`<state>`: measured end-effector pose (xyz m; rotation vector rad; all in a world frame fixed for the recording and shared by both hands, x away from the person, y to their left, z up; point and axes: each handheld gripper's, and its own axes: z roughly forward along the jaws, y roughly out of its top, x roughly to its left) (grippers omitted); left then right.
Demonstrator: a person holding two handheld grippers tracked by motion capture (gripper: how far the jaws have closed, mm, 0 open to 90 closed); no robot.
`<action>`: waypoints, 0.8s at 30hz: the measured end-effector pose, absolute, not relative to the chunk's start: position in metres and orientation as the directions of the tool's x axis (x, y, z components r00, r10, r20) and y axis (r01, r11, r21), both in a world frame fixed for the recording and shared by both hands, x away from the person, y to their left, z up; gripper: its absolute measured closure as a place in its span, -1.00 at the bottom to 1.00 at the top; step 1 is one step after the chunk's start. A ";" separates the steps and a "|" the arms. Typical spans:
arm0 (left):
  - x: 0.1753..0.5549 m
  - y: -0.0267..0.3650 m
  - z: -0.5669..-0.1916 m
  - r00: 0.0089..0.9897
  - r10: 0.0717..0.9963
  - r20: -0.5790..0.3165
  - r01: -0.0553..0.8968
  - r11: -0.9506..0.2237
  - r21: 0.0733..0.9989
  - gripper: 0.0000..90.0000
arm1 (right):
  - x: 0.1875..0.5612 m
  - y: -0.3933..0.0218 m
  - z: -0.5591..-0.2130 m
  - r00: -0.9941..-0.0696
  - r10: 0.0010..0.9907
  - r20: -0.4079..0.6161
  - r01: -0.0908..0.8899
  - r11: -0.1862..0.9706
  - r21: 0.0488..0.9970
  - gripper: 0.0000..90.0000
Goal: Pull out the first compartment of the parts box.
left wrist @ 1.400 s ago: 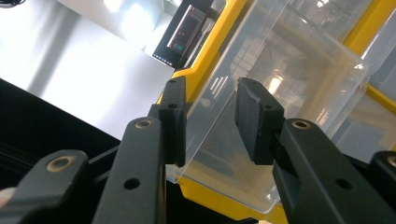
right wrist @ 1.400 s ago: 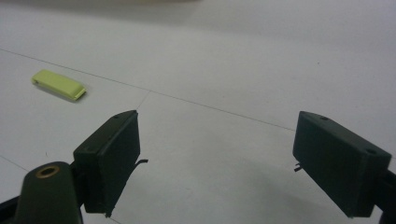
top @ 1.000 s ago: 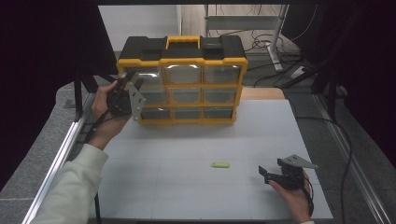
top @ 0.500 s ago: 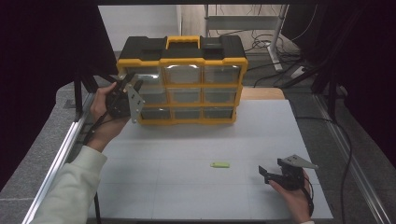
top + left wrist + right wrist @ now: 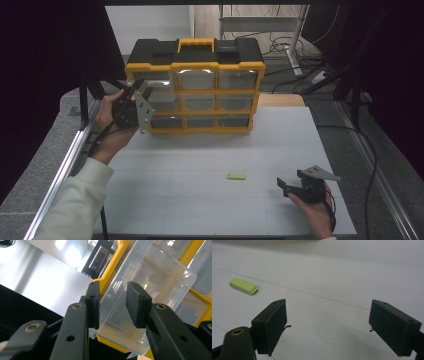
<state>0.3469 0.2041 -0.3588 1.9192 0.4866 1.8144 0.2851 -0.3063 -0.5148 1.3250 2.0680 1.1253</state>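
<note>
At the desk's (image 5: 200, 155) left, the left hand-held gripper (image 5: 138, 95) has its jaws narrowed around the edge of a clear drawer (image 5: 140, 297) pulled partly out of the yellow organizer (image 5: 195, 92). A small green piece (image 5: 235, 176) lies flat mid-desk. Near the right edge, the right hand-held gripper (image 5: 286, 184) rests low with jaws wide, holding nothing.

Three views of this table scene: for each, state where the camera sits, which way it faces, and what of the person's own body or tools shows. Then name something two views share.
High view: above the person's side, facing forward and down on the table; forearms, both grippers.
Left gripper view: rides the left gripper, facing the clear drawer of the organizer; black jaws.
Right gripper view: rides the right gripper, facing the tabletop; open jaws.
Shared: green piece.
</note>
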 end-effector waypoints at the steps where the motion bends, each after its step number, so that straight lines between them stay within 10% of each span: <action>1: 0.347 0.204 -0.359 0.071 0.543 0.837 -0.052 -0.836 0.547 0.43 | 0.285 -0.306 -0.515 -0.447 0.892 0.063 0.538 0.212 0.816 -0.66; 24: 0.337 0.204 -0.360 0.074 0.547 0.834 -0.065 -0.832 0.551 0.43 | 0.285 -0.306 -0.515 -0.445 0.893 0.064 0.539 0.211 0.815 -0.66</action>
